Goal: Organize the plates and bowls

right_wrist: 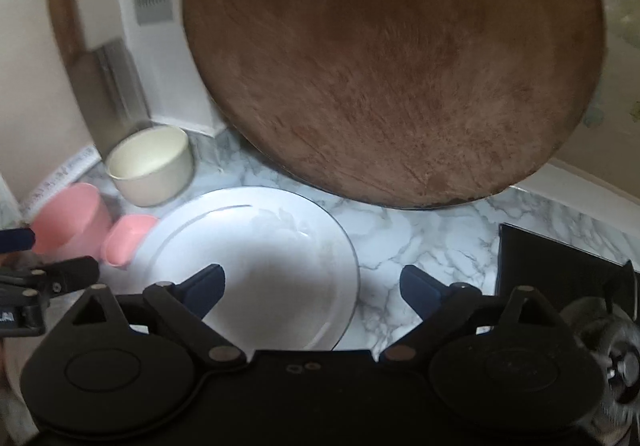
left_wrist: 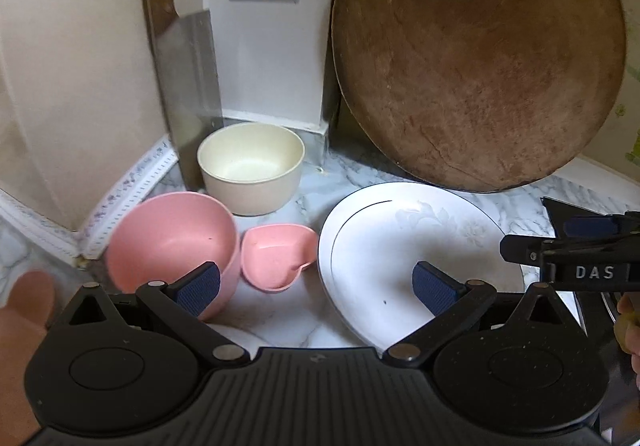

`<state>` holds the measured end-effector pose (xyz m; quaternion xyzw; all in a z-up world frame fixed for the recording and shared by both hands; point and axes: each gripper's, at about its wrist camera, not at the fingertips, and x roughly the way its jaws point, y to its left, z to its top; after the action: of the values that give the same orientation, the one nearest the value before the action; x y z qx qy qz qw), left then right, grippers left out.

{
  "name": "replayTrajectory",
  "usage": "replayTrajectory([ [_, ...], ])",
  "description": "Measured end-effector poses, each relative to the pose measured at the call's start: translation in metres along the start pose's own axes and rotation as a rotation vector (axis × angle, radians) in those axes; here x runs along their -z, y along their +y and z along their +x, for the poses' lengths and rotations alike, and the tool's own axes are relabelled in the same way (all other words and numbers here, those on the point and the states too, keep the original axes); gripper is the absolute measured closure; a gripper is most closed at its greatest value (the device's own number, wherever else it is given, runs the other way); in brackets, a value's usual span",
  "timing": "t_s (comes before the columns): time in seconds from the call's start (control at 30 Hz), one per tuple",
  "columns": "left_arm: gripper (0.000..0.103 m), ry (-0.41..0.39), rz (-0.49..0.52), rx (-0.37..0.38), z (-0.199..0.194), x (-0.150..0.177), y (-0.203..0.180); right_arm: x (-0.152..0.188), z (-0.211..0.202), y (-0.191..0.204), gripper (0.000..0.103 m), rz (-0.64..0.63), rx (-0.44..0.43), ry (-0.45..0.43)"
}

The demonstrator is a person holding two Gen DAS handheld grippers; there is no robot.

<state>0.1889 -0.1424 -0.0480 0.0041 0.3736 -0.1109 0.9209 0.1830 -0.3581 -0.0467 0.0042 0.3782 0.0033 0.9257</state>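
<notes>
A white plate (left_wrist: 400, 246) lies on the marble counter, right of a small pink heart-shaped dish (left_wrist: 276, 256). A pink bowl (left_wrist: 172, 242) tilts at the left, with a cream bowl (left_wrist: 252, 167) behind it. My left gripper (left_wrist: 316, 288) is open and empty above the counter between the pink bowl and the plate. My right gripper (right_wrist: 312, 286) is open and empty over the plate's (right_wrist: 256, 254) right edge. The right wrist view also shows the cream bowl (right_wrist: 152, 165), the pink bowl (right_wrist: 72, 217) and the heart dish (right_wrist: 128, 240).
A large round wooden board (left_wrist: 476, 57) leans on the back wall behind the plate. A cleaver (left_wrist: 188, 93) stands against the left wall. A black stove top (right_wrist: 560, 266) with a burner lies at the right.
</notes>
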Motion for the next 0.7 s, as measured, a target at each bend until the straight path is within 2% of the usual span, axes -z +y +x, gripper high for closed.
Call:
replayTrajectory([
  [0.07,0.0,0.017,-0.011,-0.003,0.011,-0.003,0.0,-0.004,0.013,-0.006,0.011,-0.006,-0.002,0.023],
  [0.3,0.003,0.065,-0.049,0.015,0.039,-0.007,0.0,-0.013,0.052,-0.027,0.027,0.066,-0.057,0.106],
  [0.4,0.014,0.089,-0.058,0.003,0.049,-0.008,-0.001,-0.015,0.061,-0.032,0.034,0.075,-0.063,0.129],
  [0.5,0.037,0.125,-0.074,-0.007,0.058,-0.007,0.0,-0.018,0.068,-0.034,0.042,0.075,-0.076,0.15],
  [0.7,0.05,0.161,-0.099,-0.008,0.068,-0.003,0.003,-0.02,0.082,-0.037,0.059,0.099,-0.115,0.198],
])
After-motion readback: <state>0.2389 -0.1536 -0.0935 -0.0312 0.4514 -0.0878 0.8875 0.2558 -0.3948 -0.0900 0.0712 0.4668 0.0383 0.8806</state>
